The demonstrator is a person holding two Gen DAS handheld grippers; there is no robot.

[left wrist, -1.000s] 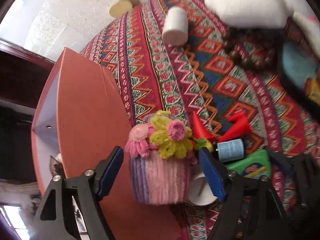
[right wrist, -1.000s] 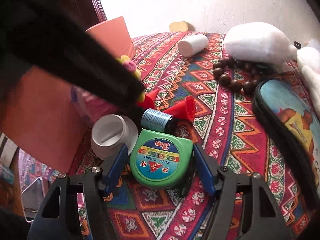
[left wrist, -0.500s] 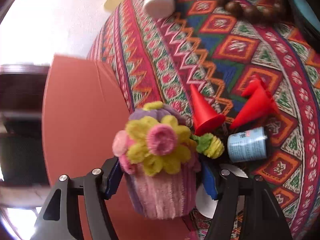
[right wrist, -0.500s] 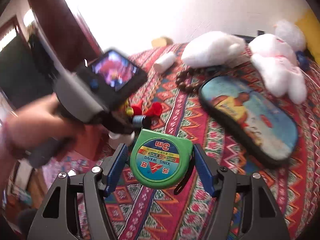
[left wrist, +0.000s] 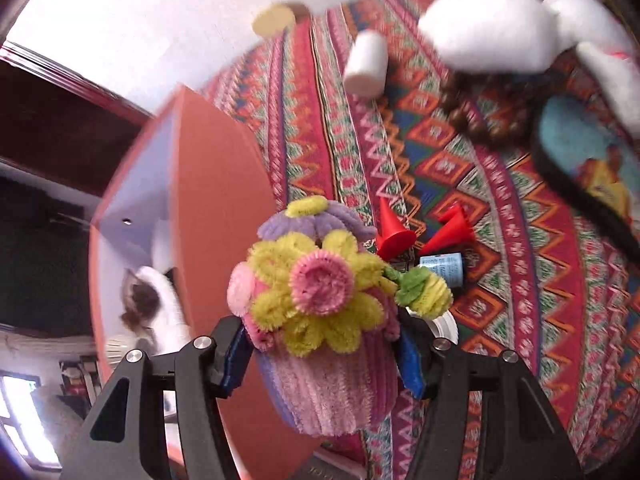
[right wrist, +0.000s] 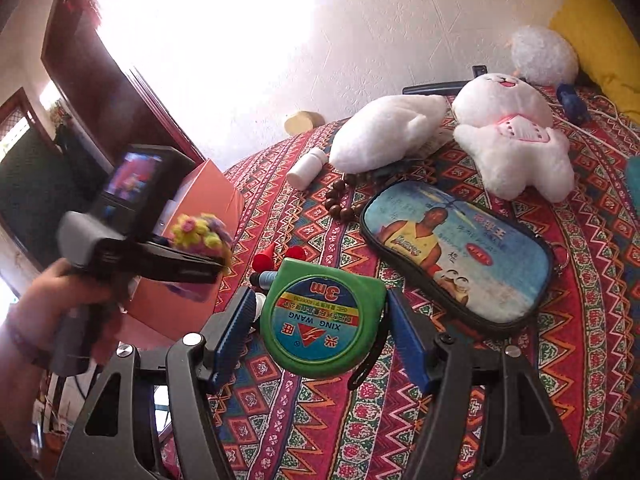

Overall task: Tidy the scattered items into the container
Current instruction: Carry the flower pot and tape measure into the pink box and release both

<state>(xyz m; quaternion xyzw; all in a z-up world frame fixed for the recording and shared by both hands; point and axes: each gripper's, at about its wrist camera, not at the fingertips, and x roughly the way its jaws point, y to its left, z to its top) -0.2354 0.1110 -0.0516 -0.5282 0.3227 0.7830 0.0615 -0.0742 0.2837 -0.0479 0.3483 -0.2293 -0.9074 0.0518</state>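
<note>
A fuzzy pink flower pot [left wrist: 320,288] with yellow and pink pipe-cleaner flowers hangs between the blue pads of my left gripper [left wrist: 322,356]. The jaws are closing and the pads press its sides, holding it beside the orange box [left wrist: 216,208]. The box stands open, with a white and brown soft toy [left wrist: 152,304] inside. My right gripper [right wrist: 320,336] is shut on a green tape measure [right wrist: 320,316], held above the patterned bedspread. The right wrist view shows the left gripper [right wrist: 192,268] with the flower pot [right wrist: 200,232] near the orange box [right wrist: 208,192], gripped by a hand.
On the bedspread lie two red cones [left wrist: 394,232], a small blue-labelled bottle [left wrist: 440,268], a white lid [left wrist: 444,326], a white bottle [left wrist: 366,66], wooden beads [left wrist: 480,120], a printed zip pouch [right wrist: 456,256] and two white plush toys [right wrist: 516,136].
My left gripper narrowed onto the flower pot and raised it off the bed beside the box. The right gripper lifted the tape measure well above the bedspread.
</note>
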